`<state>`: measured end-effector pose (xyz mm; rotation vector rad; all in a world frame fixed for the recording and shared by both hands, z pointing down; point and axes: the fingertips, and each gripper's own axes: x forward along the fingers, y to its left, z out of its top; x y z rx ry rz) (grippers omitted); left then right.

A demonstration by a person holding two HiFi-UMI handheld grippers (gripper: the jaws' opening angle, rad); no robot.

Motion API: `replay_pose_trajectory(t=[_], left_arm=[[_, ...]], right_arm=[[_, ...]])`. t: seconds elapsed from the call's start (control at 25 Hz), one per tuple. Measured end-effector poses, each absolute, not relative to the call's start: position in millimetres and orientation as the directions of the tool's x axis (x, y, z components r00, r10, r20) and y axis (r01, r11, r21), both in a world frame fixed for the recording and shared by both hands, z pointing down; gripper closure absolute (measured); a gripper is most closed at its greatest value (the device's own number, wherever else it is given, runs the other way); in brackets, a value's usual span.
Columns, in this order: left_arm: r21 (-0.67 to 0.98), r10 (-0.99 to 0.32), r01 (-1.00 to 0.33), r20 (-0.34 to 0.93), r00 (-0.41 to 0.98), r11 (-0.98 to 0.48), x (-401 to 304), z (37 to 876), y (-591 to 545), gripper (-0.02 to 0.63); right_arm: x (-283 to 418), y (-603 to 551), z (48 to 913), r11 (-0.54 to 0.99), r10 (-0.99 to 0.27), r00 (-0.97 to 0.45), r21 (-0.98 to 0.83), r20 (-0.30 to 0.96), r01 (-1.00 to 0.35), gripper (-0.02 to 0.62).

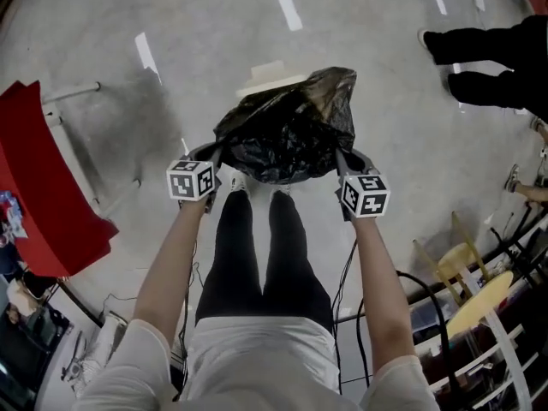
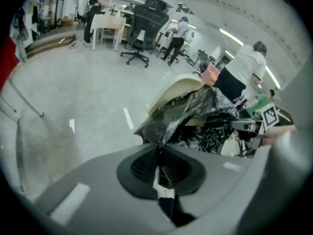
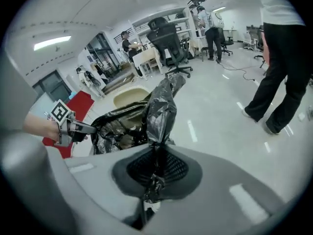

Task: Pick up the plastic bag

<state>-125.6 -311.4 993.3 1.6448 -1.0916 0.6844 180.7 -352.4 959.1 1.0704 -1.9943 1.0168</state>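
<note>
I have both tongs clenched on the black plastic bag (image 1: pixel 287 131). The left gripper (image 2: pixel 159 156) pinches a twisted bit of its rim between closed jaws, and the right gripper (image 3: pixel 156 168) grips the opposite edge the same way. The bag stretches between the two, just ahead of the person's legs (image 1: pixel 261 255) — a cream-coloured object (image 1: pixel 270 77) shows right behind it.

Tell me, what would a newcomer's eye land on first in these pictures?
A crinkled black plastic bag fills the middle of the head view, stretched between two hand-held tools just ahead of the person's legs. The left claw and the right claw are each shut on a pinched edge of it. A bright red panel stands out at the far left.
</note>
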Motion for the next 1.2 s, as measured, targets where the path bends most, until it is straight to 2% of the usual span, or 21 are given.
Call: replay_pose_trajectory(t=[0.36, 0.64, 1.2], left_arm=[[0.420, -0.424, -0.894, 0.789, 0.445, -0.157, -105, 824, -302, 0.600], [0.428, -0.522, -0.895, 0.738, 0.427, -0.126, -103, 720, -270, 0.600], [0.443, -0.687, -0.873, 0.571, 0.450, -0.204, -129, 564, -193, 0.600]], right_arm=[[171, -329, 813, 0.420, -0.395, -0.520, -0.354, 0.758, -0.836, 0.592], [183, -294, 720, 0.436, -0.438, -0.562, -0.382, 0.702, -0.815, 0.592], [173, -217, 576, 0.421, -0.628, -0.595, -0.424, 0.501, -0.802, 0.592]])
